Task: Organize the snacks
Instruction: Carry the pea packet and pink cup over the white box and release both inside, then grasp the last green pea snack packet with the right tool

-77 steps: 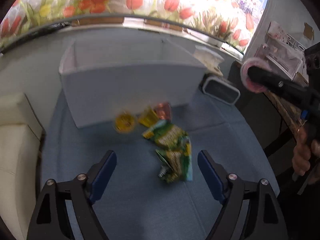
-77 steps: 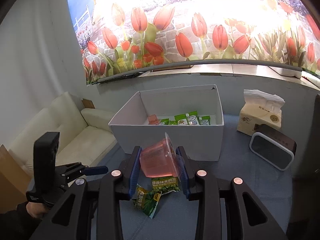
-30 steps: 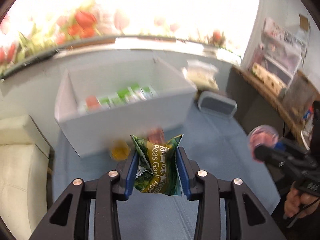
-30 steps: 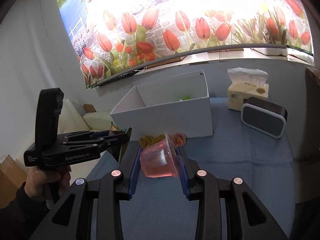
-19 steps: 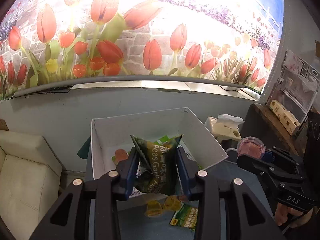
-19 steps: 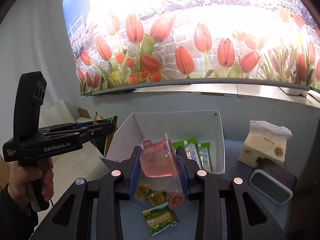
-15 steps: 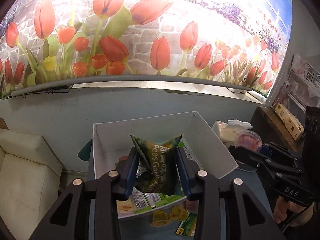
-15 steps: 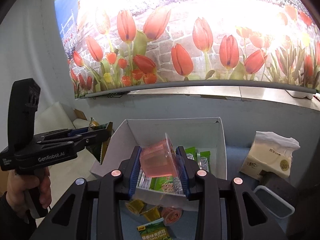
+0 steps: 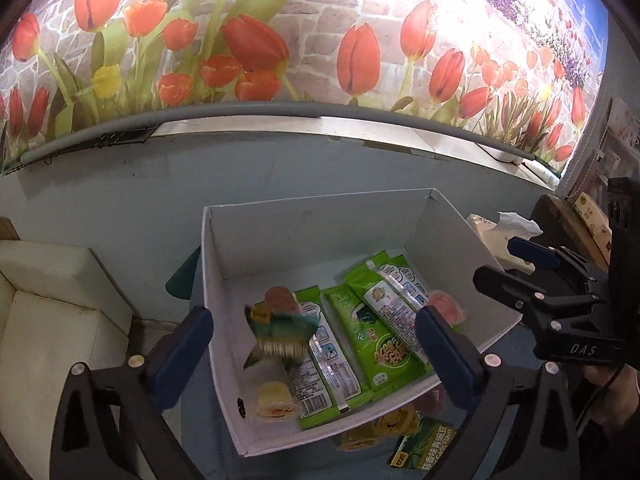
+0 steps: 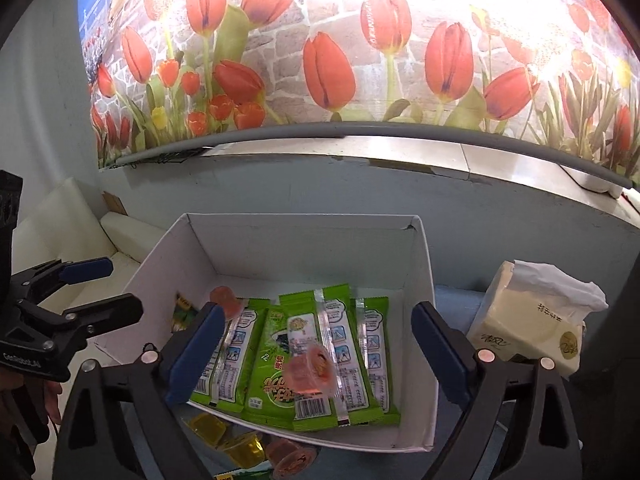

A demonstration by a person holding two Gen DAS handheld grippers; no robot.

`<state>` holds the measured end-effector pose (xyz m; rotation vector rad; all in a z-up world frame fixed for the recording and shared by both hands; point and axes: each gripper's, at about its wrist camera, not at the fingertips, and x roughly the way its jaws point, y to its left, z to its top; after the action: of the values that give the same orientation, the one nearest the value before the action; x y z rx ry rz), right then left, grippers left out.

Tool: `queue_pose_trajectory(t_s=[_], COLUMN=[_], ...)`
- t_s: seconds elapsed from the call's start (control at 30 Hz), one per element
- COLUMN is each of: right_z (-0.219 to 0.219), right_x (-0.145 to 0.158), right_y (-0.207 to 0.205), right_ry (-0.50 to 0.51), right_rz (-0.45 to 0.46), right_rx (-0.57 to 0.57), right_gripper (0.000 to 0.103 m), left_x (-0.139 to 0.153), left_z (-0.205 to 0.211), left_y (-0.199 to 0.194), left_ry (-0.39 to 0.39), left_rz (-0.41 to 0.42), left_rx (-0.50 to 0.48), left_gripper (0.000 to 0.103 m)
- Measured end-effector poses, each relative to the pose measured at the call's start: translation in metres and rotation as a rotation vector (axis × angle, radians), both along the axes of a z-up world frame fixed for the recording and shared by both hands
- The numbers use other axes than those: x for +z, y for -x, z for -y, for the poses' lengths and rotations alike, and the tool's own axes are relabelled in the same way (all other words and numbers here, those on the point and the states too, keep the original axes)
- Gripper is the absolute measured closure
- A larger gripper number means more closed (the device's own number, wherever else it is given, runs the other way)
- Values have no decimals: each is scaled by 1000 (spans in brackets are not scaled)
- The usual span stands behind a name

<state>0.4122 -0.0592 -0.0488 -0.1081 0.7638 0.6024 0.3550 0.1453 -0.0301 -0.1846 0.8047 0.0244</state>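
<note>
Both grippers hover over the white box (image 9: 312,236), jaws opening. My left gripper (image 9: 314,354) stands open; the green pea packet (image 9: 280,332), blurred, drops free between its fingers into the box's left side. My right gripper (image 10: 318,356) is open too, and the pink jelly cup (image 10: 310,370) falls from it onto the green packets (image 10: 320,344) lying in the box (image 10: 304,218). Another pink cup (image 10: 226,298) sits at the box's left. Each view shows the other gripper beside the box: the right gripper (image 9: 498,262) and the left gripper (image 10: 122,288).
In front of the box on the blue cloth lie yellow jelly cups (image 10: 224,436), a pink cup (image 10: 288,456) and a green packet (image 9: 424,444). A tissue pack (image 10: 532,320) stands right of the box. A cream sofa (image 9: 52,300) is at the left, the tulip wall behind.
Both grippers moved forward over the box, then opened. The pea packet left the left jaws and the pink jelly cup left the right jaws; both are dropping into the box.
</note>
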Motion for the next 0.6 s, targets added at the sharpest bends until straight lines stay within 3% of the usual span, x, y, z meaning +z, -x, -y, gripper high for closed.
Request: queue_pose_trajectory(t_s=[0.23,0.4,0.6], right_z=[14,28,41], right_x=[14,24,-11], right_y=[13,51,117], right_ry=[-41,-37,6], right_rz=[24,62,42], right_rx=[-30,-39,58], right_gripper=[0,0,0], left_x=[6,19,2], left_z=[1,12,44], left_y=[15,50,125], left_ry=[-27,-43,-54], left_rz=[6,50,81], left_rx=[1,-16,-66], left_gripper=[0,0,0])
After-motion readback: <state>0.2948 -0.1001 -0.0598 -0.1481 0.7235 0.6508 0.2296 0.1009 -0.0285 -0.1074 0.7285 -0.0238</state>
